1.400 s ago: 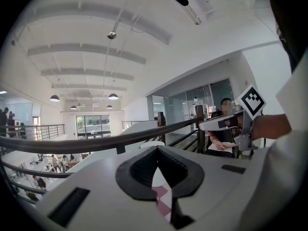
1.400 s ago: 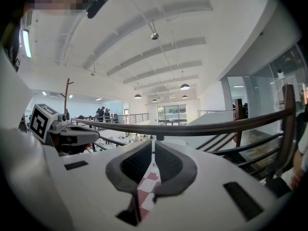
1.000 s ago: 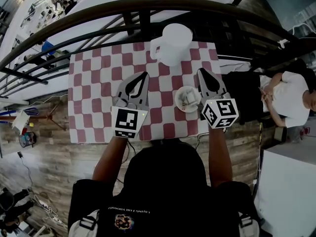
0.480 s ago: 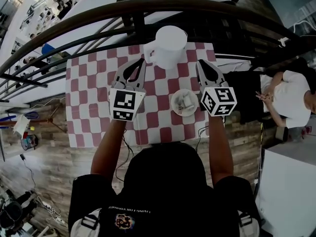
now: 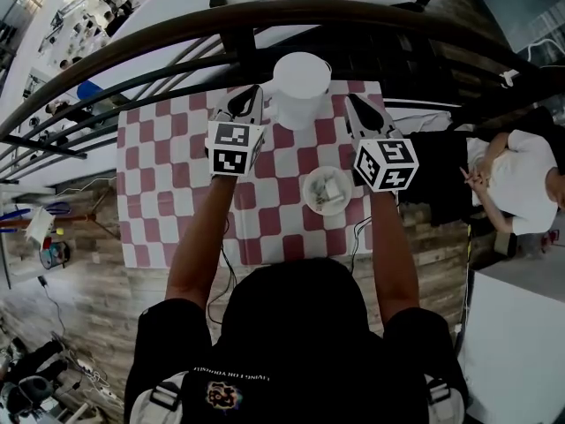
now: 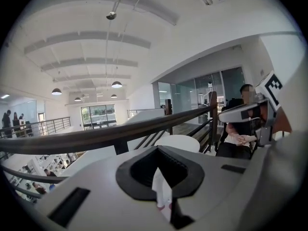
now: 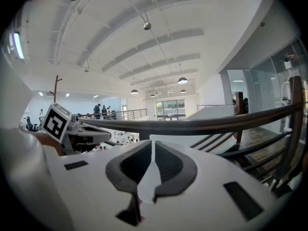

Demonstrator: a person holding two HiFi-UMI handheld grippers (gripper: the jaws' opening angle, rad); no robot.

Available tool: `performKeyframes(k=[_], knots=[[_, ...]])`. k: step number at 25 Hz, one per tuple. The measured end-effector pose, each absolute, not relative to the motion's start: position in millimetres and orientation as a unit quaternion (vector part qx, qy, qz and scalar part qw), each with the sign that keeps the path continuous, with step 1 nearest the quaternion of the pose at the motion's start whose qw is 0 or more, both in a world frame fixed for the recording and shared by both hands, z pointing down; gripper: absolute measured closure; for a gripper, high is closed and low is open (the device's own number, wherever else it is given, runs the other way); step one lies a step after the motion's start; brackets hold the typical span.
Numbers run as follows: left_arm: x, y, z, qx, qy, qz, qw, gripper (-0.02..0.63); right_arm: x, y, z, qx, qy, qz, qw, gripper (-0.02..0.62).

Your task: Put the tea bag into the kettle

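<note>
A white kettle (image 5: 300, 85) stands at the far edge of the red-and-white checked table (image 5: 159, 193); its pale top (image 6: 179, 142) shows past the left jaws. A small white dish (image 5: 327, 190) with tea bags sits nearer me, right of centre. My left gripper (image 5: 250, 95) hangs just left of the kettle, and my right gripper (image 5: 356, 104) just right of it, beyond the dish. Both have their tips together. In the gripper views, left gripper (image 6: 159, 149) and right gripper (image 7: 153, 143), only a pale sliver shows in the slit, and I see nothing held.
A dark curved railing (image 5: 265, 11) runs right behind the table's far edge and the kettle. A seated person (image 5: 521, 175) is off the table's right side. Wooden floor (image 5: 88, 272) surrounds the table, with an open drop to a lower floor beyond the rail.
Both grippers have moved away from me across the table to flank the kettle, the left one further. The right gripper has passed beyond the dish. Dish and kettle stay put.
</note>
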State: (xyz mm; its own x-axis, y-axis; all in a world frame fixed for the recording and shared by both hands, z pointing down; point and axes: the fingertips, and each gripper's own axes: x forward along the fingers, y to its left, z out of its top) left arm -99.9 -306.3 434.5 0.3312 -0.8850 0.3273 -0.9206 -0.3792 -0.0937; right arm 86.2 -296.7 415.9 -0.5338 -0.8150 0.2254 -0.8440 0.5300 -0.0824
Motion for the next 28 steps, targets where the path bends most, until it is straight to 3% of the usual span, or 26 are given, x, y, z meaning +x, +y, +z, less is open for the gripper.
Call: performKeyframes(k=[28], knots=[[-106.1,-332.7,474.7,0.802,-0.555,0.196,0.098,0.604,63.7,-344.0,417.9,0.451,-0.882,0.110,0.080,0.561]])
